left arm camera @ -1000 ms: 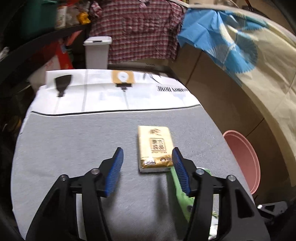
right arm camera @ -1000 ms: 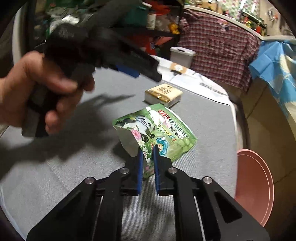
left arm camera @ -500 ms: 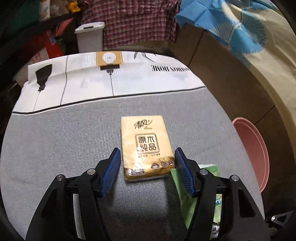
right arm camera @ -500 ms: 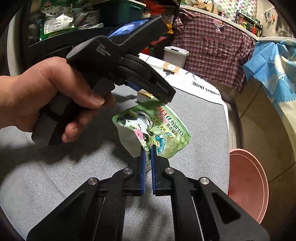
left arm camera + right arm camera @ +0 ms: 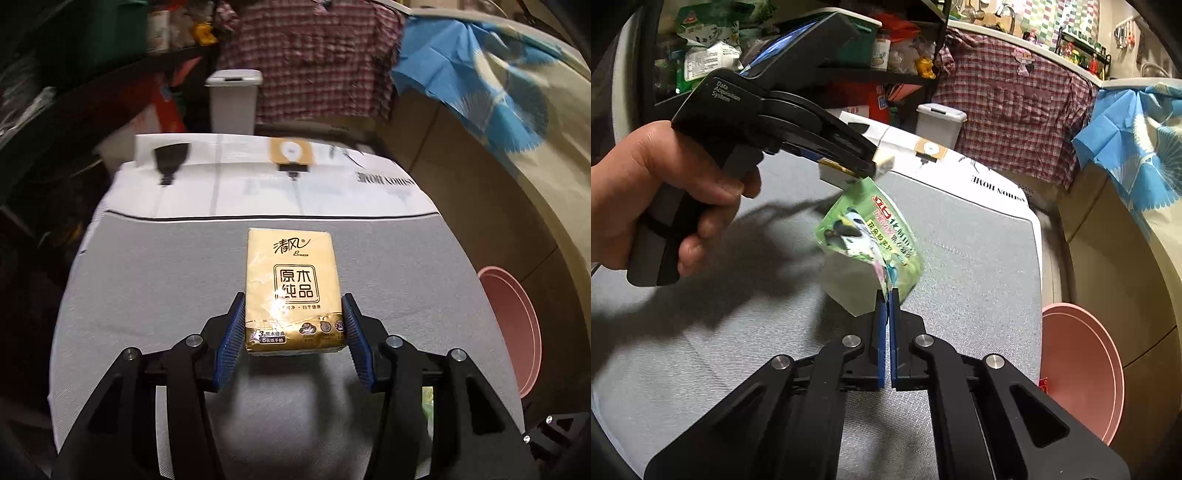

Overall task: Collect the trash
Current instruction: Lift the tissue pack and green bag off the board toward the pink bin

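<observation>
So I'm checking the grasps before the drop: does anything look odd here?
The green bag hangs crumpled and tilted, pinched only at one corner by the right tongs. The tissue pack sits square in the left tongs. Nothing spilled.

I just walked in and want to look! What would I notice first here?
The gold tissue pack jumps out first, squeezed between the blue pads of the left tool above the grey table. Next, the bright green snack bag dangles from the tightly shut right tool. A pink bin waits beside the table's right edge.
</observation>
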A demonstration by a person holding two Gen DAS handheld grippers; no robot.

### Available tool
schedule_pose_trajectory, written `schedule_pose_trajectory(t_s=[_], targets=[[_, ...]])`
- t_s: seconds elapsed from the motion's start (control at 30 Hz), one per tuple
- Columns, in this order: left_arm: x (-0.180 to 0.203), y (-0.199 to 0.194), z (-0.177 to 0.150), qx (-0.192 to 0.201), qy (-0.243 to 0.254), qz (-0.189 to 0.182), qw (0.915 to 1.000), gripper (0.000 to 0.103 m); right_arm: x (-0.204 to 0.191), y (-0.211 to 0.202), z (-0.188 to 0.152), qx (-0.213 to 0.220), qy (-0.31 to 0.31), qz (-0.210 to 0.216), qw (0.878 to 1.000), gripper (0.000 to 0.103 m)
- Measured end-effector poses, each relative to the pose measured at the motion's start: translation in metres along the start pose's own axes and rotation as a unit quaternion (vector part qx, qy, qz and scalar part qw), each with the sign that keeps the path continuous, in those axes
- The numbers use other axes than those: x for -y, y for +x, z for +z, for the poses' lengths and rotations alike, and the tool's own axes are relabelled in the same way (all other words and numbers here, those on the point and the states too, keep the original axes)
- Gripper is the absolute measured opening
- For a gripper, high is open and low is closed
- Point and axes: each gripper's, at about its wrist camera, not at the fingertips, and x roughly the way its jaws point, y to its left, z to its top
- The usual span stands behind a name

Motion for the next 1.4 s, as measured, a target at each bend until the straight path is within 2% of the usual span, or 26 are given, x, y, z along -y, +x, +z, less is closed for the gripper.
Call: schedule_pose_trajectory(t_s=[0.3,0.7,1.1,1.4], targets=[[-0.003,-0.049,-0.014,0.031,-0.007,0.010,0.9994,0.050,0.013,-0.026,0.005,0.023,0.038,-0.004,0.999,0.001],[0.015,-0.106,-0.053,0.062,-0.010,0.006,0.9980,0.050,0.024,-0.063,0.005,0.052,0.078,-0.014,0.996,0.001],[0.035,-0.130,-0.090,0.081,-0.024,0.006,0.9964,0.051,0.050,-0.086,0.007,0.070,0.124,-0.021,0.990,0.001],[0.055,-0.132,-0.110,0.085,-0.020,0.008,0.9962,0.051,0.099,-0.106,0.007,0.081,0.185,-0.041,0.979,0.001]])
